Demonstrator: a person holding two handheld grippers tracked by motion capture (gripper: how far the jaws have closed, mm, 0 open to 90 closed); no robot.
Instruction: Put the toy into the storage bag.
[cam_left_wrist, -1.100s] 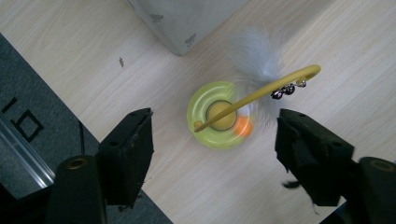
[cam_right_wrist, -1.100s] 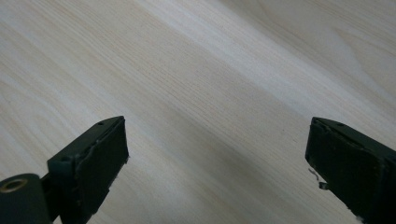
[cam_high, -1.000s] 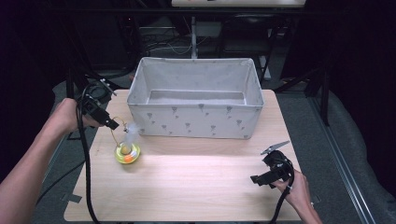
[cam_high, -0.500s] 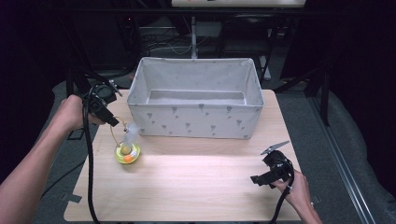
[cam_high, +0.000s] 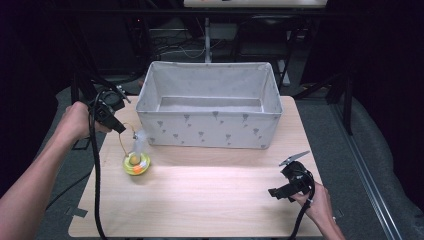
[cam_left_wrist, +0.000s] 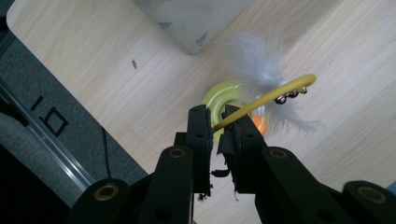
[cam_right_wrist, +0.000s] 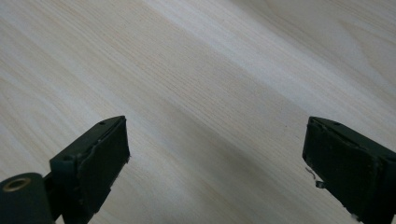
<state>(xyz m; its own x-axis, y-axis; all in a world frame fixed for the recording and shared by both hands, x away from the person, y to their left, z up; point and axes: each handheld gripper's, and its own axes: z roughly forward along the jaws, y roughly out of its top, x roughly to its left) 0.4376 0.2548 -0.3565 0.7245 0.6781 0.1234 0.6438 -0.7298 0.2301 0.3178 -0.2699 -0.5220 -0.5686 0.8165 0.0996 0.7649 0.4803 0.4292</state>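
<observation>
A cat toy stands on the table's left: a yellow-green round base (cam_high: 137, 163) (cam_left_wrist: 224, 95) with an orange ball. A curved yellow wire (cam_high: 121, 142) (cam_left_wrist: 275, 91) rises from it and carries small bells and a white feather (cam_high: 140, 145) (cam_left_wrist: 261, 60). My left gripper (cam_high: 121, 131) (cam_left_wrist: 215, 116) reaches down from the left. Its jaws have just been closing, and they now pinch the wire between their tips. My right gripper (cam_high: 274, 192) (cam_right_wrist: 215, 154) rests open near the table's front right, with bare wood between its jaws.
A grey fabric bin (cam_high: 210, 127) (cam_left_wrist: 196, 18) with an open top stands at the back middle of the wooden table (cam_high: 210, 200), just right of the toy. Black cables trail from both grippers. Dark stands and floor surround the table.
Both hands keep their places. The left gripper's jaws have drawn in on the wire. The toy stays where it was.
</observation>
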